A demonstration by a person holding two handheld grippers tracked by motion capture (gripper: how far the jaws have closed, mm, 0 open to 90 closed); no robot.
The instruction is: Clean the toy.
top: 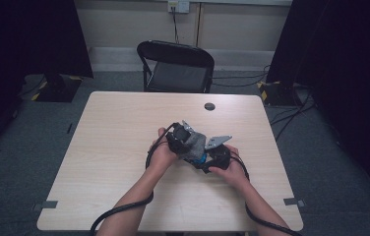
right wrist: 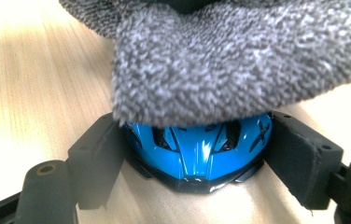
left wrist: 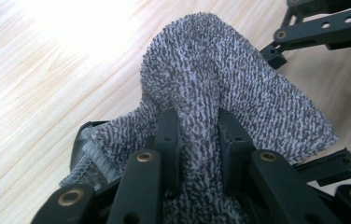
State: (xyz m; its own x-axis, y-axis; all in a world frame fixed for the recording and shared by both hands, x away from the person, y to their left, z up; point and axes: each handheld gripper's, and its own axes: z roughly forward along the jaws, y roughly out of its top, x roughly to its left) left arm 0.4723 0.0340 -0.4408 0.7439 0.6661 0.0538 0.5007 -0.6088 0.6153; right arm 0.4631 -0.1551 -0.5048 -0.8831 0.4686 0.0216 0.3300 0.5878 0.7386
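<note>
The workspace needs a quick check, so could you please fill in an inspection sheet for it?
Surface: light wood table with a dark round cap near its far edge.
Job's things: grey cloth draped over a blue toy car.
Clutter: nothing seen.
Grippers: left gripper pinches the cloth; right gripper clamps the car's sides.
Cables: black cable trails from each gripper toward the near table edge; more lie on the floor.
Surroundings: black folding chair, dark curtains, grey carpet.
</note>
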